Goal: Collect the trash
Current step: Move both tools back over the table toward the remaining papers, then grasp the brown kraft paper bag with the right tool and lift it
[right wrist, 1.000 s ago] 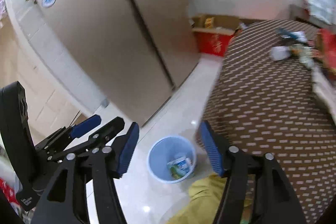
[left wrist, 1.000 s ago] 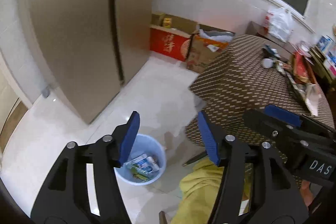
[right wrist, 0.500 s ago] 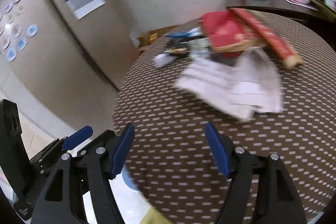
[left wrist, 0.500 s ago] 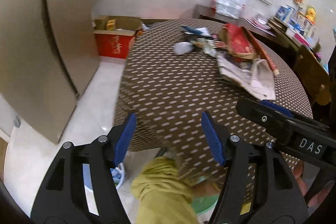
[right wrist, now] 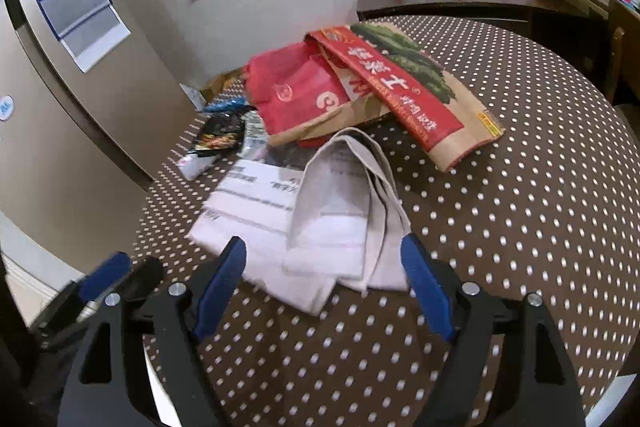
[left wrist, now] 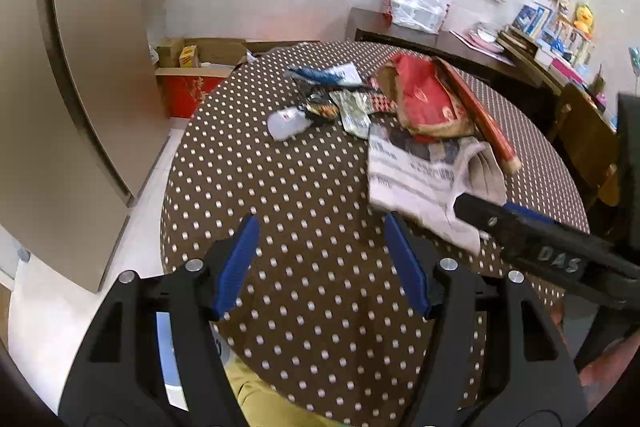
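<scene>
Reaching for the next piece, you hold the right gripper (right wrist: pixel 322 285) empty, jaws opening, just short of the folded newspaper (right wrist: pixel 320 219) on the near table (right wrist: pixel 520 227); left gripper (left wrist: pixel 320 263) is apart, empty; next, straddle its near edge and pinch.

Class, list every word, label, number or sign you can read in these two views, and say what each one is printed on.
"DAS": on the side of the right gripper, seen in the left wrist view.
"3": white circle on the red bag.
Large white Chinese characters on the red band of the brown paper sack: too distorted to quote surely.
Print on the newspaper, the snack wrappers, the fridge notice and the red carton: too blurred.
</scene>
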A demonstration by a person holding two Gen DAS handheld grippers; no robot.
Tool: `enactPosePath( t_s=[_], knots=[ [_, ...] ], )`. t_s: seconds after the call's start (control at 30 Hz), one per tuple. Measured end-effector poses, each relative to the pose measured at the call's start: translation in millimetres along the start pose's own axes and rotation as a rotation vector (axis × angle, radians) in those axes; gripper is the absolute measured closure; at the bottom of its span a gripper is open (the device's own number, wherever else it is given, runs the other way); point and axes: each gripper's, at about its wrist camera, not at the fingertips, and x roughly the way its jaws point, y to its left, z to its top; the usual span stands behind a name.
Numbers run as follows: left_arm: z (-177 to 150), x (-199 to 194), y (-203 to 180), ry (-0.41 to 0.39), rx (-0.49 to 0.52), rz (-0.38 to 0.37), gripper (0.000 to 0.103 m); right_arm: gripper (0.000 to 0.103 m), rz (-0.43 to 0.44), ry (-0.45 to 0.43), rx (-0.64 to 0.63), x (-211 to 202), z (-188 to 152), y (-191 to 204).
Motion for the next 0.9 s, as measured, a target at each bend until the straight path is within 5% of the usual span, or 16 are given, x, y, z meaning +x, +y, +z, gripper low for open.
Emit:
enactPosePath(
  t_s=[0.57, 0.8, 0.83, 0.9],
  knots=[
    [14.7, 25.7, 16.9, 0.025, -0.031, 0.01, 0.035, 0.024, -0.102, -0.062, -0.054, -1.2, 27.6, -11.8],
    [11.7, 31.3, 15.4, 0.041, -0.033, -0.002, 0.035, 0.023, -0.086, 0.032, -0.068, 33.5, 35.7, -16.0],
    [10.6, 31.2, 14.8, 0.042, -0.033, -0.002, 0.035, 0.025, -0.071, 0.034, -0.064, 38.9, 36.2, -18.3],
    [8.3, 31.5, 15.3, 0.048, -0.032, 0.001, 0.035, 0.051, -0.109, 0.016, -0.098, 42.1, 38.4, -16.7]
  ],
)
